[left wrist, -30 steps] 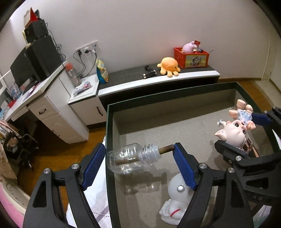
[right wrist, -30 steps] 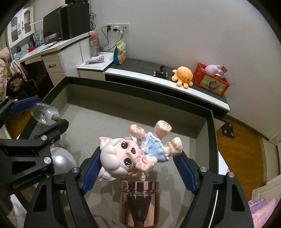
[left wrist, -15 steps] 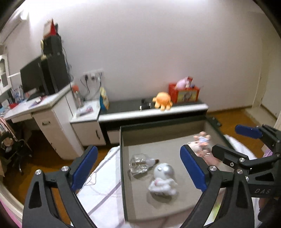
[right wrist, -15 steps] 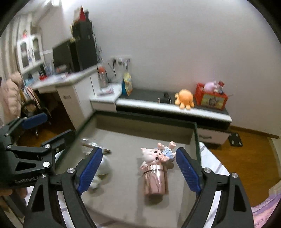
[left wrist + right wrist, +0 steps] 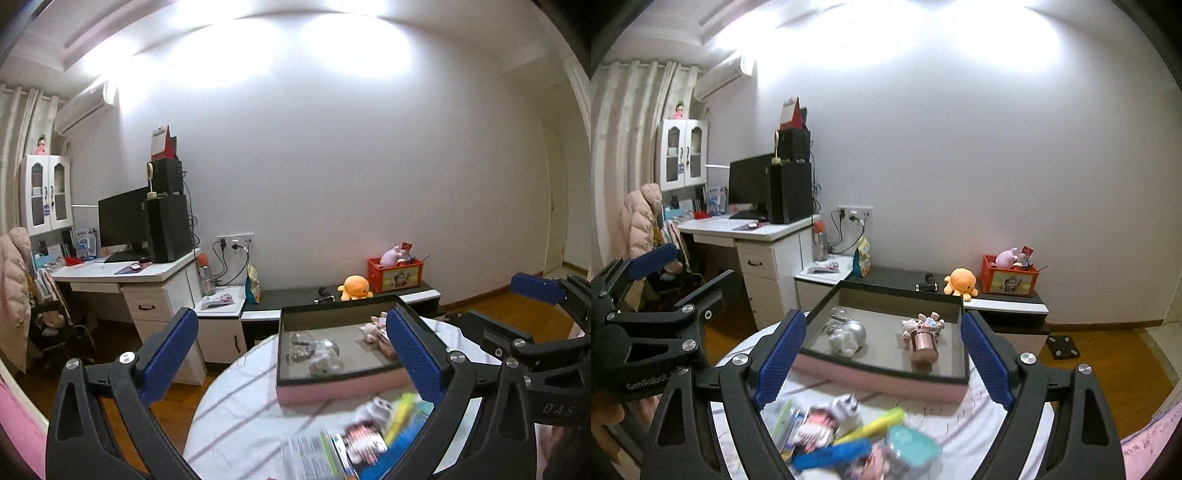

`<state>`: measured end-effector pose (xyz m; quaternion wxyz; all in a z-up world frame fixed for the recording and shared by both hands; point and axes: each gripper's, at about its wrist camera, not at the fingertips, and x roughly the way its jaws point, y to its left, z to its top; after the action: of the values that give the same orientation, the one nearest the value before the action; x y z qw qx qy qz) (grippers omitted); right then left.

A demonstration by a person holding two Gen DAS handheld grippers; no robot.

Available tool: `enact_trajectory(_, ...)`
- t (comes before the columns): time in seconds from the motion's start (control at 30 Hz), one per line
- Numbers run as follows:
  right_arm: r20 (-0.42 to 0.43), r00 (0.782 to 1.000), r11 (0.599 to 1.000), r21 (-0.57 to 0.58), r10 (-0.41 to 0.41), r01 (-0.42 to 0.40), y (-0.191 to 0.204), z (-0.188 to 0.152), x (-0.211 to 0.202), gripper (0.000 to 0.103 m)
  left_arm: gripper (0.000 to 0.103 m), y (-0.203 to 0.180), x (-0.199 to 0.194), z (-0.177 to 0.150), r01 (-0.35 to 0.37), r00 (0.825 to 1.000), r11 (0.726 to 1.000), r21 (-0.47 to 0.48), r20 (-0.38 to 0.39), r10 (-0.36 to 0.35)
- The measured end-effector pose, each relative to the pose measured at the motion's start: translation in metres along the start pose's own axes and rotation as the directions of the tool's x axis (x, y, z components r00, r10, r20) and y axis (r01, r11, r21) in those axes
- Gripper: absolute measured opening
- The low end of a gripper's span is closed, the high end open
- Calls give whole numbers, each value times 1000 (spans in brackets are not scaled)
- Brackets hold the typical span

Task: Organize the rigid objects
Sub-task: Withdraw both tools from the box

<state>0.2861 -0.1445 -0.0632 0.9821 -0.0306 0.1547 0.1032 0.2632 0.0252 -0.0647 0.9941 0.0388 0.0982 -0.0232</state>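
White-clothed and round, the bench [image 5: 960,435] carried a dark-rimmed tray [image 5: 886,365] on a pink base. Inside the tray lay a clear bottle [image 5: 301,345], a white figurine [image 5: 846,338], and a pig doll [image 5: 923,325] perched on a copper jar [image 5: 923,347]. Nearer than the tray sat a blurred pile of small items [image 5: 849,435]. The left gripper [image 5: 295,365] and right gripper [image 5: 882,365] held nothing; the left jaws had just spread wide. Risk, judged: the perched doll could topple if the tray were bumped, and a hasty reach might scatter the pile.
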Motion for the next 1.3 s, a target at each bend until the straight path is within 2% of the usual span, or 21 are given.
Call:
enact_trajectory(0.17, 66, 997, 999, -3, -39, 39, 5, -16, -45, 87, 103, -8, -47, -10, -15, 999, 1000, -7, 37, 16)
enact_trajectory(0.3, 110, 993, 999, 8, -51, 51, 13, -30, -78, 87, 103, -6, -83, -22, -1, 997, 999, -35, 72, 3)
enact_trajectory(0.5, 135, 990, 999, 18, -49, 47, 21, -51, -104, 87, 103, -14, -102, -31, -18, 995, 1000, 9, 95, 17)
enact_trajectory(0.77, 102, 994, 999, 26, -46, 44, 21, -63, -99, 87, 103, -17, -96, -42, -13, 999, 1000, 1, 47, 13)
enact_trajectory(0.97, 74, 996, 998, 38, -54, 52, 16, -74, -92, 87, 103, -15, -76, -56, 52, 998, 998, -37, -20, -53)
enact_trajectory(1.13, 8, 998, 997, 46, -66, 65, 9, -89, -72, 87, 103, -18, -53, -78, 65, 993, 997, -48, -93, -70)
enact_trajectory(1.3, -104, 993, 996, 67, -49, 56, 4, -114, -42, 87, 103, -22, -25, -103, 64, 978, 998, -21, -199, -67)
